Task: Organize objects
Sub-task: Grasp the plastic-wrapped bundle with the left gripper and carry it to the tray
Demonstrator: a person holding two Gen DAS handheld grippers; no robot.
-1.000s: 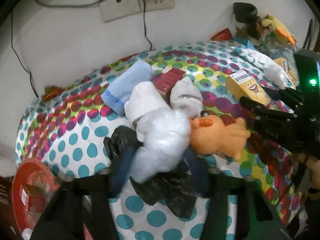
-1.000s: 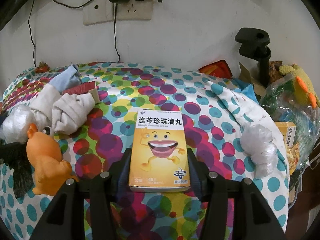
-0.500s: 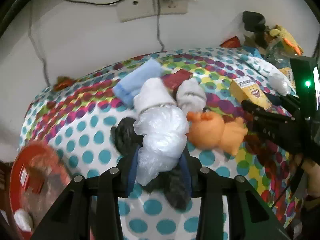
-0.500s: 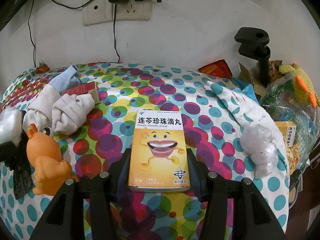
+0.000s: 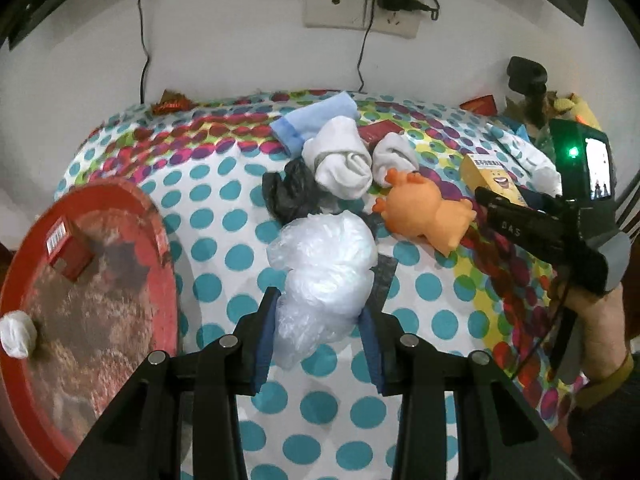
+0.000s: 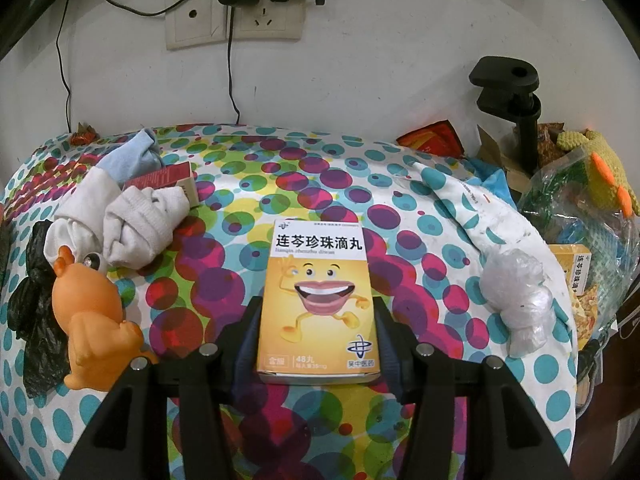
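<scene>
My left gripper (image 5: 320, 320) is shut on a crumpled clear plastic bag (image 5: 324, 276) and holds it above the dotted tablecloth (image 5: 224, 208). A red round tray (image 5: 160, 240) lies to its left with a red box (image 5: 66, 254) and a white wad (image 5: 16, 334) in it. My right gripper (image 6: 318, 340) is shut on a yellow medicine box (image 6: 318, 300) with a smiling mouth figure. The orange toy (image 6: 88, 320), white socks (image 6: 132, 224), a black plastic bag (image 6: 32, 312) and a blue cloth (image 6: 128, 156) lie to its left.
A second clear plastic wad (image 6: 516, 296) lies at the right. A black clamp post (image 6: 516, 100), a yellow knitted toy (image 6: 596, 164) and bagged clutter (image 6: 580, 232) crowd the back right. Wall sockets and cables (image 6: 232, 20) are behind. A small red box (image 6: 164, 180) lies by the socks.
My left gripper has lifted the clear plastic bag off the pile and carried it back and left, nearer the red tray. The right gripper with the yellow box has stayed still.
</scene>
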